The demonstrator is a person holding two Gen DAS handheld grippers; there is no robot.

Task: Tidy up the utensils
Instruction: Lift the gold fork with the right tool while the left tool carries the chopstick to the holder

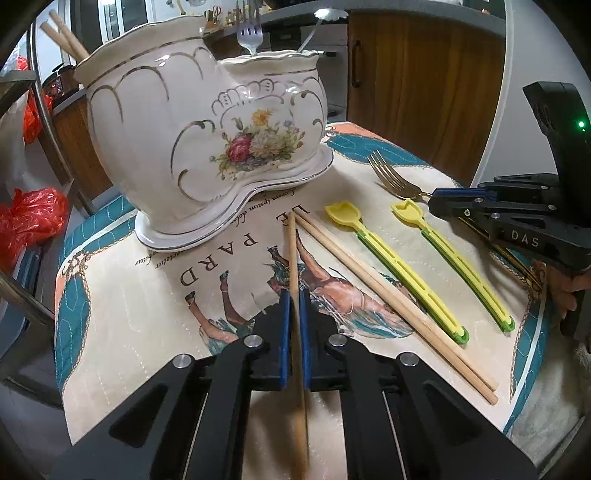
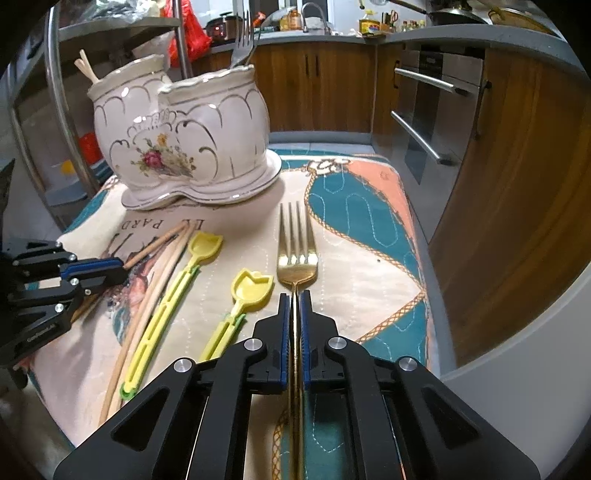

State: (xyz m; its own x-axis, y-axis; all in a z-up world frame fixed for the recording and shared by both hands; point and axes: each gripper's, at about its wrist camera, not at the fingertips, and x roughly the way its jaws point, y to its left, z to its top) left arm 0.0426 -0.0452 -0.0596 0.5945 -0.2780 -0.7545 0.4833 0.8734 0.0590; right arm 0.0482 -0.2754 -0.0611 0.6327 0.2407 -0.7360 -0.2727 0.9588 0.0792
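A white floral ceramic utensil holder (image 1: 207, 147) (image 2: 177, 147) with two pots stands at the back of the mat. Chopsticks (image 1: 62, 33) stick out of its left pot, a silver fork (image 1: 251, 33) and a spoon out of the right. My left gripper (image 1: 294, 295) (image 2: 122, 271) is shut on a wooden chopstick (image 1: 293, 251) lying on the mat. Two more chopsticks (image 1: 388, 302) lie beside it. My right gripper (image 2: 294, 295) (image 1: 434, 199) is shut on the handle of a gold fork (image 2: 295, 251) (image 1: 391, 177). Two yellow scoops (image 1: 399, 269) (image 2: 207, 269) lie between them.
A printed quilted mat (image 2: 369, 258) covers the small table. Wooden kitchen cabinets (image 2: 517, 184) and an oven (image 2: 432, 118) stand to the right. A metal rack with red bags (image 1: 29, 218) stands close on the left.
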